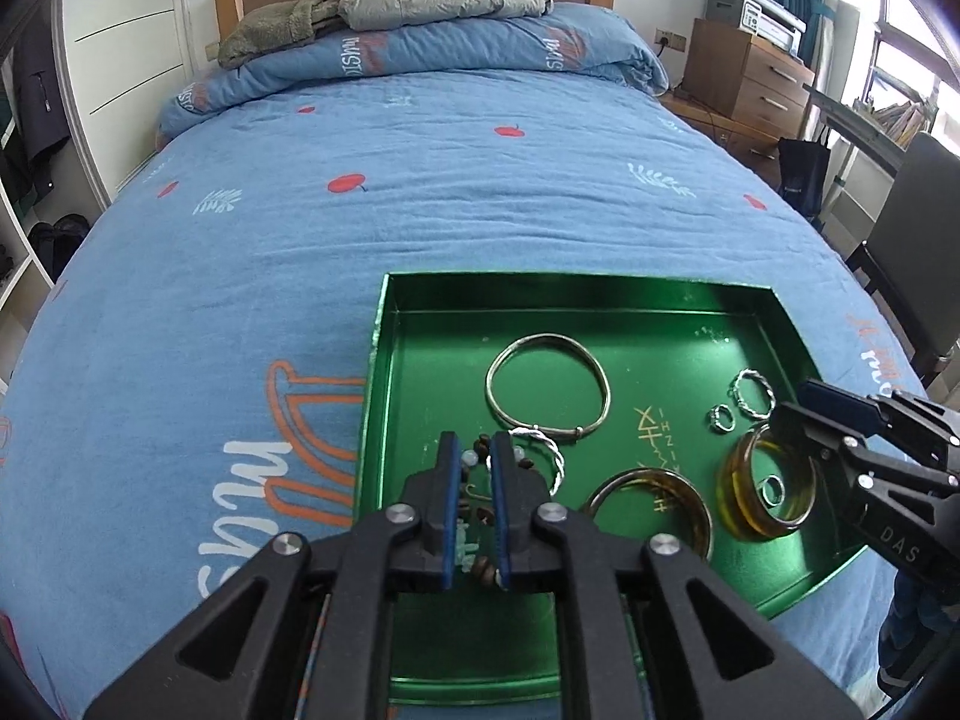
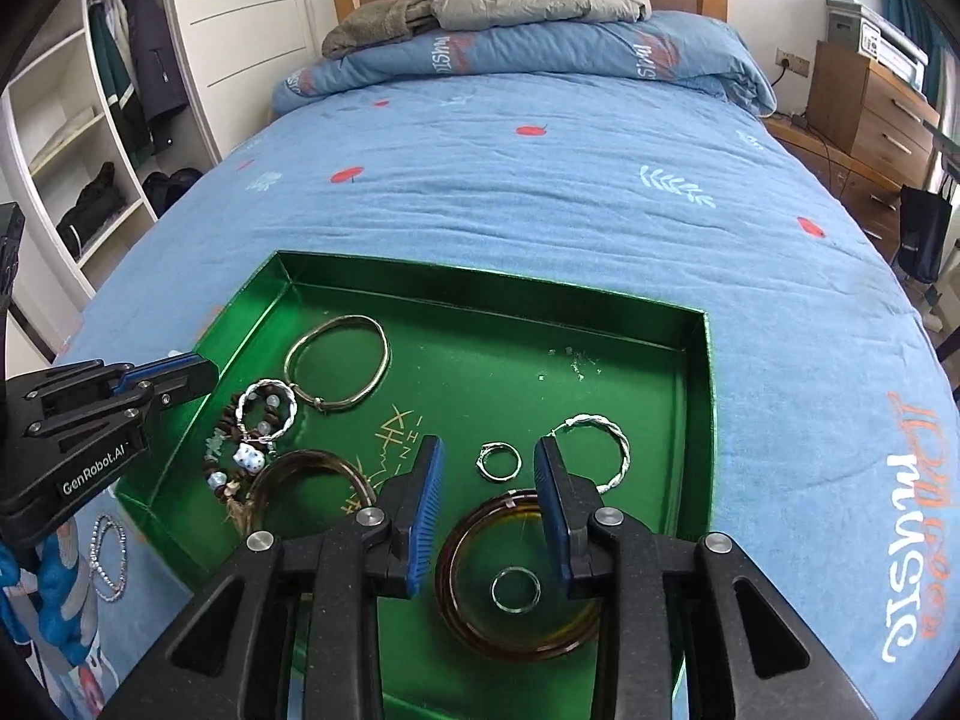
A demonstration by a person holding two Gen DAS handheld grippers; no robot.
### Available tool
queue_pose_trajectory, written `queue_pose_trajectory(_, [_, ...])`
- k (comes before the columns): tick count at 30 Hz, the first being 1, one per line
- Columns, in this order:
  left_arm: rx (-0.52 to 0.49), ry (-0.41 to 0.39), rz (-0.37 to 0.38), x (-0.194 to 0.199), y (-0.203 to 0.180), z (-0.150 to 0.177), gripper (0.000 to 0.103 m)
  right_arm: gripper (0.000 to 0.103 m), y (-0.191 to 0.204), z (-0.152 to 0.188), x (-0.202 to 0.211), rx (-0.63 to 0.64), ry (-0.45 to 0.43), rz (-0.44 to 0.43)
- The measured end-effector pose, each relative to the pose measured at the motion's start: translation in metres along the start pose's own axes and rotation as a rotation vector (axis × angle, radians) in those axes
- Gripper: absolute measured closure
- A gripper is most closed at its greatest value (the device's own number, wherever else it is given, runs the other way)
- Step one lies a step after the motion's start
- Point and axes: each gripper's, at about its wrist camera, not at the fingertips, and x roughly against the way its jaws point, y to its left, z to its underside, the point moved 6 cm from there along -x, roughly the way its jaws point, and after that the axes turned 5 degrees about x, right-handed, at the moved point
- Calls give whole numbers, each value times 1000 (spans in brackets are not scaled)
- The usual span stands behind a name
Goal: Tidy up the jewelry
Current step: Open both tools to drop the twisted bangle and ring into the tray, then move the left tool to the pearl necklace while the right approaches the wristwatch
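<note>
On the bed (image 2: pixel 540 192) lies a green tray (image 2: pixel 696 420). At its left, the left hand-held gripper (image 1: pixel 474 450) hovers, jaws narrowly parted, over a beaded bracelet (image 2: pixel 231 456) stretched near-to-far. Rightward lie a silver bangle (image 2: pixel 336 360) and small ring (image 2: pixel 498 461). The right hand-held gripper (image 2: pixel 489 456), moderately open and empty, hangs over stacked amber bangles (image 2: pixel 516 582).

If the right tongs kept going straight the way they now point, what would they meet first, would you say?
Most likely the amber bangle in the green tray. The right tongs are open above it, with a small silver ring inside the bangle. Depth is hard to judge.
</note>
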Motion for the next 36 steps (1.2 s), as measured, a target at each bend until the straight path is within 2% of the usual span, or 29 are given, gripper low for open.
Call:
queue_pose_trajectory(6, [21,-59,32,62,13,10,92,63,8,14,64,-14,-65,-6])
queue_pose_trajectory(9, [17,-102,24,96,20,20,92,63,14,26,94,-20,-88,-8])
queue_pose_trajectory(22, [20,-124,-7,207,51,89,92,63,65,99,202,-46,-148,-51])
queue_pose_trajectory(28, [36,-131,-2,242,65,124,90,63,80,137,237,-73,-158,-42])
queue_pose_trajectory(31, [41,-133,-4,255,70,139,81,63,86,154,250,-63,-154,-18])
queue_pose_trajectory(36, [48,-139,4,275,76,163,78,62,94,172,271,-65,-165,-10])
